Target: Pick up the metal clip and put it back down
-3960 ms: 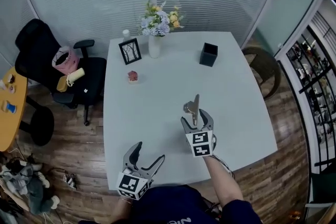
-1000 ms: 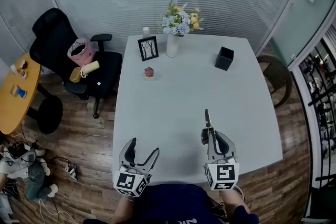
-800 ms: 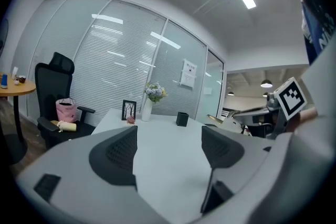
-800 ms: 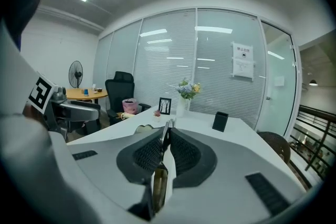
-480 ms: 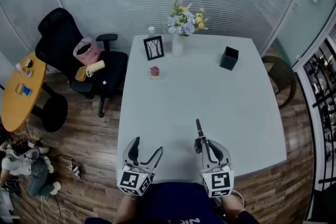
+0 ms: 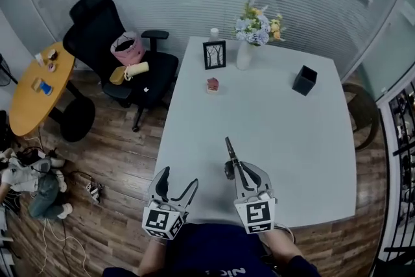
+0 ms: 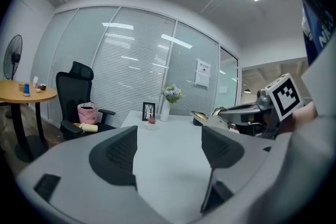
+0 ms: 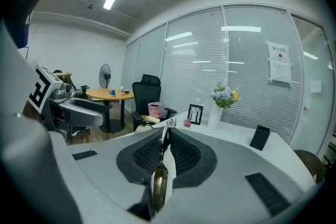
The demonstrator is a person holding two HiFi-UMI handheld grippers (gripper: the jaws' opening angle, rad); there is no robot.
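My right gripper (image 6: 233, 165) is shut on the metal clip (image 6: 231, 152), a thin silver clip that sticks out past the fingertips toward the upper left, above the near part of the white table (image 6: 292, 133). In the right gripper view the metal clip (image 8: 164, 165) stands edge-on between the two black pads, which press on it. My left gripper (image 6: 175, 185) hangs open over the table's near left corner, nothing between its fingers. In the left gripper view the left gripper (image 7: 168, 157) shows both pads wide apart, and the right gripper (image 7: 247, 112) shows at right.
At the table's far side stand a picture frame (image 6: 214, 54), a vase of flowers (image 6: 249, 39), a small pink object (image 6: 213, 84) and a black box (image 6: 304, 80). A black office chair (image 6: 110, 42) with a pink bag stands left of the table, a round wooden table (image 6: 35, 87) farther left.
The right gripper with the clip has drifted left and nearer the table's front edge, and the clip now leans to the upper left. The head view has swung, so the table sits further right.
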